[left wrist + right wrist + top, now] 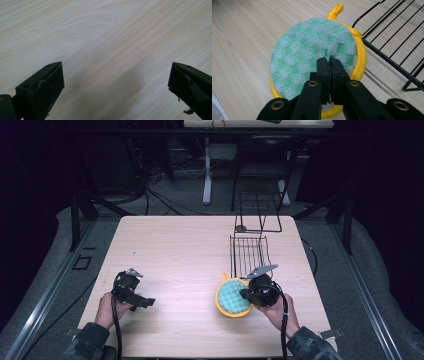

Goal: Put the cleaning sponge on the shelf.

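- The round pot holder [312,50], green-and-white checked terry with a yellow rim and a yellow hanging loop, lies flat on the light wooden table [180,250], right of centre and toward the person's side.
- The right gripper [329,62] has its two black jaws pressed together, pinching a fold of the checked cloth near the middle of the pad; the fabric puckers up toward the tips.
- In the high view the right gripper [246,294] sits over the near right part of the pot holder [231,297], held by the right hand [277,307].
- A black wire rack [250,252] lies just beyond the pot holder, its near edge close to the yellow loop; the right gripper view shows its bars [392,40] just beside the pad's rim, and I cannot tell if they touch.
- The left gripper [115,80] has its jaws spread wide with bare tabletop between them, holding nothing.
- From above, the left gripper [147,302] is low over the table's near left part, well apart from the pot holder, in the left hand [107,310].
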The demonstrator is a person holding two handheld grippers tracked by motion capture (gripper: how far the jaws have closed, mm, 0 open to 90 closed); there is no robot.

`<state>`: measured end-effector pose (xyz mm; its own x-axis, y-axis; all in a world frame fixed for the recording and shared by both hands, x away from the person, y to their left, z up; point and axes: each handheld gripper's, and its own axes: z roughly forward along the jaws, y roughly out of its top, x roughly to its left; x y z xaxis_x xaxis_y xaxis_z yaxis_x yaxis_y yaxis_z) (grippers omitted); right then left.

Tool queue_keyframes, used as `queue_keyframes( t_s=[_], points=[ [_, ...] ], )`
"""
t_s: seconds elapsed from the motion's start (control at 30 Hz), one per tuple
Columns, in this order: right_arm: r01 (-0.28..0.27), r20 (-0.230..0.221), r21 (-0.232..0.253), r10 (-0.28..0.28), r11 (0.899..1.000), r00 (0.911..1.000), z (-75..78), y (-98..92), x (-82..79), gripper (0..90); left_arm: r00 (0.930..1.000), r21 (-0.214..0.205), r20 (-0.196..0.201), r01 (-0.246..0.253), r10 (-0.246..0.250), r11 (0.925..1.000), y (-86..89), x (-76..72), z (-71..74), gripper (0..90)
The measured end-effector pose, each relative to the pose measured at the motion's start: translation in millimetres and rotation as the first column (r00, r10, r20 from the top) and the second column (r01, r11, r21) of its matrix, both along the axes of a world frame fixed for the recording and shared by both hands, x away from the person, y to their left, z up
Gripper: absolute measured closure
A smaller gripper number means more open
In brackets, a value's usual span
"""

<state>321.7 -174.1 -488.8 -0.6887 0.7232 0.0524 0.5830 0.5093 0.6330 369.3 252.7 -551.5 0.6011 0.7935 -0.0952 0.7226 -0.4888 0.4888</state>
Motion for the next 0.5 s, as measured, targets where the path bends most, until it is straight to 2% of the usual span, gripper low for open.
queue_keyframes(
  t_s=[0.5],
  points=[
    [0.017, 0.045, 0.01, -0.018, 1.0, 0.9988, 11.7, -5.3, 0.7, 87.4, 1.0, -0.002, 0.002, -0.002, 0.002, 1.0, -0.1, 0.0, 0.1, 0.3]
  ],
)
